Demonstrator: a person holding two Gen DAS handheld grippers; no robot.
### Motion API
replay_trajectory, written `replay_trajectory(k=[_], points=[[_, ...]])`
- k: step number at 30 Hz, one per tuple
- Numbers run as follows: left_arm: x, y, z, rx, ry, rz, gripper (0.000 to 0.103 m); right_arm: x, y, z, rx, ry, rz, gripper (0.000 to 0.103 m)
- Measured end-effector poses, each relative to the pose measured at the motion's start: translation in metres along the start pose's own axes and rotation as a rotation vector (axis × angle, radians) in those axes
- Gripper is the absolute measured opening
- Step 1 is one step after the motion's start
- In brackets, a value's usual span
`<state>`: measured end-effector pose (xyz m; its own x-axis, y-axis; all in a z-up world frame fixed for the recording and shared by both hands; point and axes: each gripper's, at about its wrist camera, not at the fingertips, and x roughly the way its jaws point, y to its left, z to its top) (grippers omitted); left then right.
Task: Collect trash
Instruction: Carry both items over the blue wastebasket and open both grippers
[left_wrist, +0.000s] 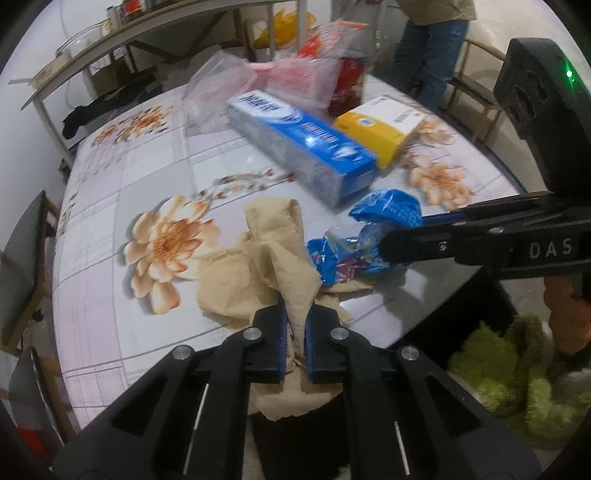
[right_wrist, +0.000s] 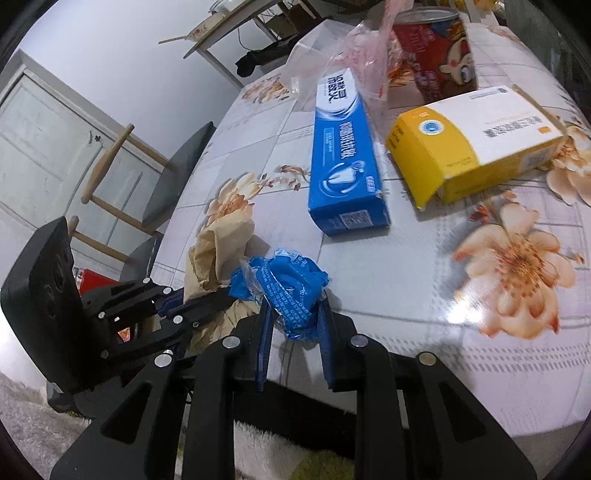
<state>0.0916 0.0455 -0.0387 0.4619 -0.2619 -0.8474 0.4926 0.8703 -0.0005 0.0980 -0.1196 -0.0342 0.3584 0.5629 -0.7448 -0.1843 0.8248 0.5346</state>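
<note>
Fingers (left_wrist: 275, 343) of the left gripper (left_wrist: 295, 341) are clenched on a crumpled tan paper napkin (left_wrist: 266, 266), a fold of it pinched between the blue pads at the near edge of the counter (left_wrist: 110, 206). Fingers (right_wrist: 327, 343) of the right gripper (right_wrist: 295, 341) are clamped on a scrunched blue plastic wrapper (right_wrist: 291, 291), which bulges out above their tips and lies just beside the napkin, touching it. Both pieces of trash sit in front of the blue toothpaste box (right_wrist: 343, 158), which lies flat on the flowered, glossy counter with its short end toward them. To the right of the toothpaste box, nearly touching it, lies a yellow and white carton (right_wrist: 476, 147) with one end flap open. Behind the toothpaste box a clear plastic bag (left_wrist: 236, 88) with pink print rests against its far end, and a red printed can (right_wrist: 436, 59) stands beyond that. Past the far side of the counter a person in jeans (left_wrist: 428, 51) stands. Left of the toothpaste box, off the counter, stands a wooden chair with a dark seat (right_wrist: 173, 177).
</note>
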Motion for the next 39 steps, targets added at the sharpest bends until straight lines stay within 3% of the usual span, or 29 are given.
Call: replay_trajectory(k=[6,13,21,24,28,33,39], points=[[-0.006,-0.034,0.016,0.054,0.013,-0.121,0.006,-0.048,-0.023,-0.024,0.042,-0.056,-0.058,0.023],[0.000,-0.113,0.040,0.206,0.050,-0.311,0.006,-0.113,-0.066,-0.070,0.167,-0.142,-0.173,0.023],[0.030,-0.221,0.087,0.326,0.207,-0.582,0.006,-0.199,-0.134,-0.129,0.374,-0.257,-0.335,0.023],[0.046,-0.260,0.106,0.354,0.269,-0.635,0.006,-0.228,-0.165,-0.146,0.464,-0.293,-0.398,0.023],[0.091,-0.321,0.135,0.344,0.469,-0.731,0.005,-0.250,-0.208,-0.153,0.550,-0.310,-0.456,0.023],[0.163,-0.373,0.163,0.258,0.685,-0.727,0.005,-0.261,-0.271,-0.139,0.620,-0.284,-0.505,0.023],[0.241,-0.414,0.195,0.174,0.779,-0.637,0.005,-0.246,-0.355,-0.110,0.707,-0.222,-0.518,0.023]])
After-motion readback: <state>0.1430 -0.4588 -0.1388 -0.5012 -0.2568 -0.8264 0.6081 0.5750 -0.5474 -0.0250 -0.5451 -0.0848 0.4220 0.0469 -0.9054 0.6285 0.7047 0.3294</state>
